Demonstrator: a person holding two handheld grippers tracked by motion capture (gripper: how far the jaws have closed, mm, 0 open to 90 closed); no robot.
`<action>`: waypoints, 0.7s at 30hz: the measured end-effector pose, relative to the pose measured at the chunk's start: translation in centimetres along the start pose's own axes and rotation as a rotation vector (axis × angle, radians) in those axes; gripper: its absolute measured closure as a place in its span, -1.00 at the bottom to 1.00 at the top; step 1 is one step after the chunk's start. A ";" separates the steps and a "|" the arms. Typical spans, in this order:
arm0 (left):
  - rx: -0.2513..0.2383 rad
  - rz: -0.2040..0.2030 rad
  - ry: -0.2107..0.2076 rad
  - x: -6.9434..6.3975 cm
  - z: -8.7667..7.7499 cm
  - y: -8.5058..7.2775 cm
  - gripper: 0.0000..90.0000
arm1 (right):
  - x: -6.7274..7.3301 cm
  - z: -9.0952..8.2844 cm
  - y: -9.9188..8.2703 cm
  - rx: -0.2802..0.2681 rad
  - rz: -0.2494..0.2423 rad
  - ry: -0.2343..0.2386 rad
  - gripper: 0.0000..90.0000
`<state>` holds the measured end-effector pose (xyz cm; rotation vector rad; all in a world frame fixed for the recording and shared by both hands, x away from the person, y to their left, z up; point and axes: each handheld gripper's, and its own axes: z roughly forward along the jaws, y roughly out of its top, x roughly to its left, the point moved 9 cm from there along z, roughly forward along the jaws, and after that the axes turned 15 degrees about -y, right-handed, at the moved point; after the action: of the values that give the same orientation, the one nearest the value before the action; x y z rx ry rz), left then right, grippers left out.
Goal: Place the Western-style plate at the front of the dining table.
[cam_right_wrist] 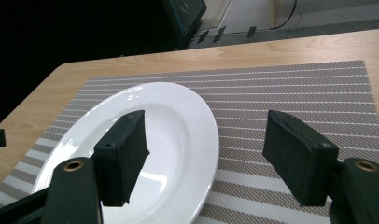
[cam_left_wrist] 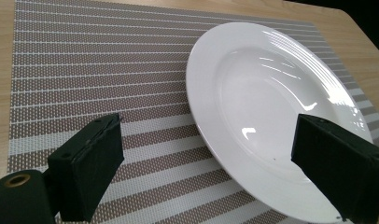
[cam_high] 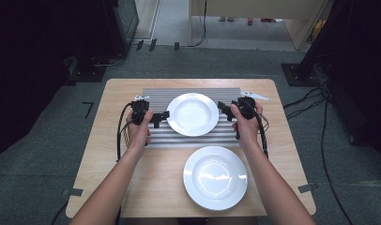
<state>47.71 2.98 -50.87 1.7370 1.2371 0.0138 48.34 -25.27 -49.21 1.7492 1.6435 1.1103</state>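
A white plate [cam_high: 193, 114] is lying flat on the striped placemat [cam_high: 156, 93] in the upper middle of the frame, centred as a place setting. The left gripper [cam_high: 163, 115] and right gripper [cam_high: 223, 108] are flanking its rim, each with jaws standing wide and holding nothing, seemingly having set it down evenly. A second plate [cam_high: 215, 177] is sitting on the bare table [cam_high: 109, 154] at lower centre.

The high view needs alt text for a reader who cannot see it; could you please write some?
Two hands hold the left gripper and right gripper, jaws open, at either side of a white plate on the mat. The striped placemat lies on a wooden table. A second white plate sits nearer the person, on bare wood.
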 end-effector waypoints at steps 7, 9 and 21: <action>-0.005 0.033 -0.008 -0.7 -1.3 -0.7 -0.80 | -0.3 -1.2 -1.1 0.016 -0.035 0.010 -0.42; -0.010 0.033 -0.018 -0.9 -1.6 -1.0 -0.80 | -0.5 -1.7 -1.3 0.012 -0.056 0.004 -0.45; -0.027 0.074 -0.029 -1.8 -4.0 -2.5 -0.80 | -2.2 -4.7 -2.0 -0.008 -0.067 -0.012 -0.51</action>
<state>43.06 4.46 -49.59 1.7525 1.1465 0.0488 43.50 -27.92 -48.75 1.6803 1.6759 1.0725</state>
